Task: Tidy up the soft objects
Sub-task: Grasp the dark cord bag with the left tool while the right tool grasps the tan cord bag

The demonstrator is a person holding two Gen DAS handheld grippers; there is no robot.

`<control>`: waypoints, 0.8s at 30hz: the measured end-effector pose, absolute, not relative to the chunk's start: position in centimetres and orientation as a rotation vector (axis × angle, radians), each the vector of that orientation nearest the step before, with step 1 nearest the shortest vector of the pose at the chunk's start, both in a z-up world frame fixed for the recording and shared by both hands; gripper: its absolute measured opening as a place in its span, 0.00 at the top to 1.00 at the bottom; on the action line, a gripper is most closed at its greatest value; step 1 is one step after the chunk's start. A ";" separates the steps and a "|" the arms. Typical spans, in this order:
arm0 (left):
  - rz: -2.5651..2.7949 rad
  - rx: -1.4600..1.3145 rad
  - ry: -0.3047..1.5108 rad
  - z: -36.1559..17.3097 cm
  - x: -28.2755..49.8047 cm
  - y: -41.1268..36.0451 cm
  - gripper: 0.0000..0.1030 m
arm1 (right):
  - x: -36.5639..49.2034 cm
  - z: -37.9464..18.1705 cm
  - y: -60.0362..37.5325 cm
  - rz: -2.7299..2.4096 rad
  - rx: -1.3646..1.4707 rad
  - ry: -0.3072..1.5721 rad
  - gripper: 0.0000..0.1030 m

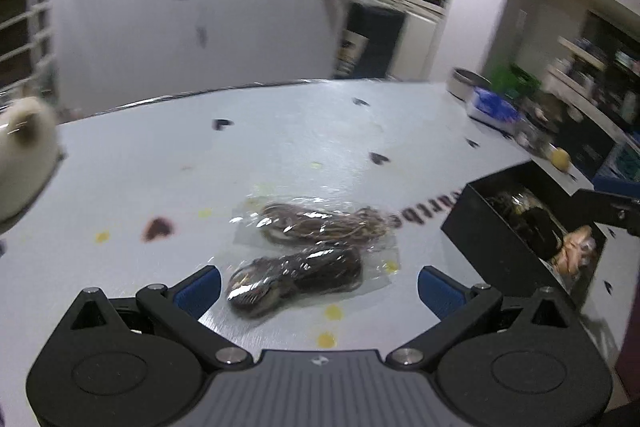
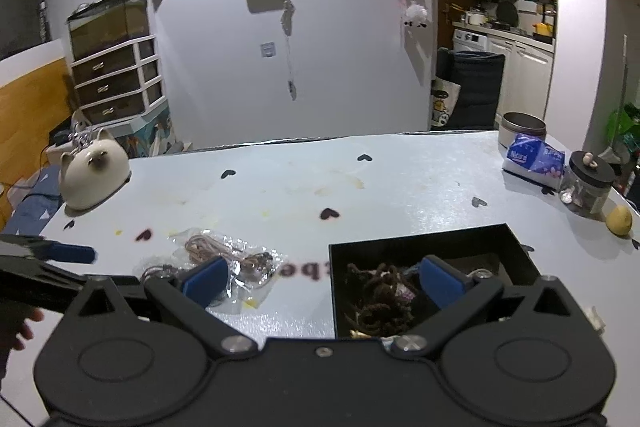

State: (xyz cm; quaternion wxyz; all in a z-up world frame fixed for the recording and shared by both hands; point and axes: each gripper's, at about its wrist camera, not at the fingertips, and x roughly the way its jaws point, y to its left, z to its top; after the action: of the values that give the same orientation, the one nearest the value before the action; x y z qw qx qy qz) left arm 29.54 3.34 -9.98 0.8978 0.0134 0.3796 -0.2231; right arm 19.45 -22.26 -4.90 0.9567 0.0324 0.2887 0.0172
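Two clear plastic packets lie on the pale table (image 1: 160,155): a dark brown one (image 1: 296,277) nearest my left gripper and a lighter brown corded one (image 1: 320,225) just behind it. My left gripper (image 1: 320,285) is open and empty, its blue pads on either side of the dark packet, slightly above it. A black box (image 2: 432,247) holding dark woolly items (image 2: 380,295) sits at the right. My right gripper (image 2: 322,281) is open and empty, over the box's left wall. The packets also show in the right wrist view (image 2: 224,259).
A cream cat-shaped ornament (image 2: 94,173) stands at the table's left edge. A metal tin (image 2: 522,131), a blue tissue pack (image 2: 534,159), a black-lidded glass jar (image 2: 588,183) and a lemon (image 2: 619,220) stand at the right. A white wall lies beyond the far edge.
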 end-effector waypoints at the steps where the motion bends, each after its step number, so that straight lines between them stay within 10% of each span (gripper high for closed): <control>1: -0.495 0.038 0.792 -10.2 30.4 3.2 0.00 | 19.6 -4.9 -22.3 0.029 0.074 0.588 0.00; 24: -0.878 0.102 1.037 -15.9 33.3 2.3 0.01 | 29.1 -5.1 -19.8 0.154 0.129 0.674 0.00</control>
State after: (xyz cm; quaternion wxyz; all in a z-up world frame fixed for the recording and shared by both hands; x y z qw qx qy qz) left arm 33.33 2.26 -15.91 0.7768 0.0470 0.4793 -0.4059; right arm 29.09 -19.82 -5.07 0.9389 0.0631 0.3300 0.0752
